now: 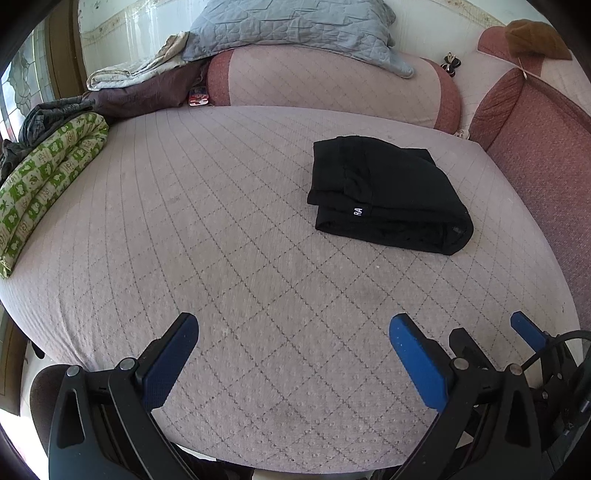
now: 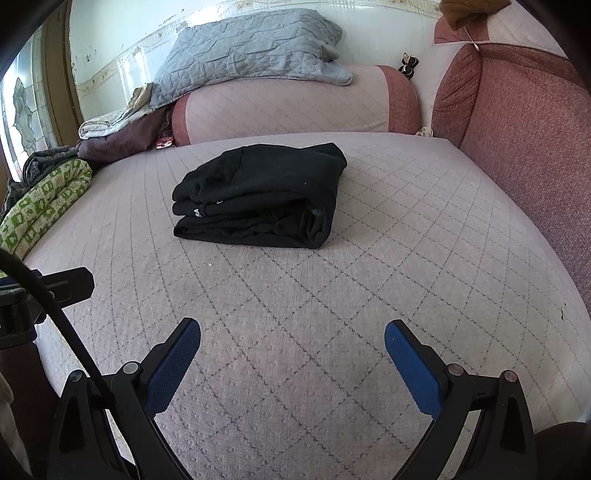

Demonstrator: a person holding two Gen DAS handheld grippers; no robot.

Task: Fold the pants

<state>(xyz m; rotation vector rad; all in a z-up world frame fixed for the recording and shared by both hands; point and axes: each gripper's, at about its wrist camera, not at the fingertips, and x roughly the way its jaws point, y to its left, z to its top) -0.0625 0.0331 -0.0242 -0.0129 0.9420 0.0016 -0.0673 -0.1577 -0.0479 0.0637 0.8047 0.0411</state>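
Black pants (image 1: 388, 195) lie folded into a compact stack on the pink quilted sofa seat (image 1: 221, 240), with a small white label facing the front. They also show in the right wrist view (image 2: 258, 199) at centre. My left gripper (image 1: 293, 325) is open and empty, low over the front of the seat, well short of the pants. My right gripper (image 2: 291, 330) is open and empty too, near the front edge of the seat (image 2: 332, 295). The right gripper's blue fingertips (image 1: 524, 328) show at the lower right of the left wrist view.
A green patterned blanket (image 1: 44, 184) and dark clothes lie at the left end. A grey quilted pillow (image 1: 295, 29) rests on the pink bolster (image 1: 325, 81) at the back. A red backrest cushion (image 2: 517, 129) lines the right side.
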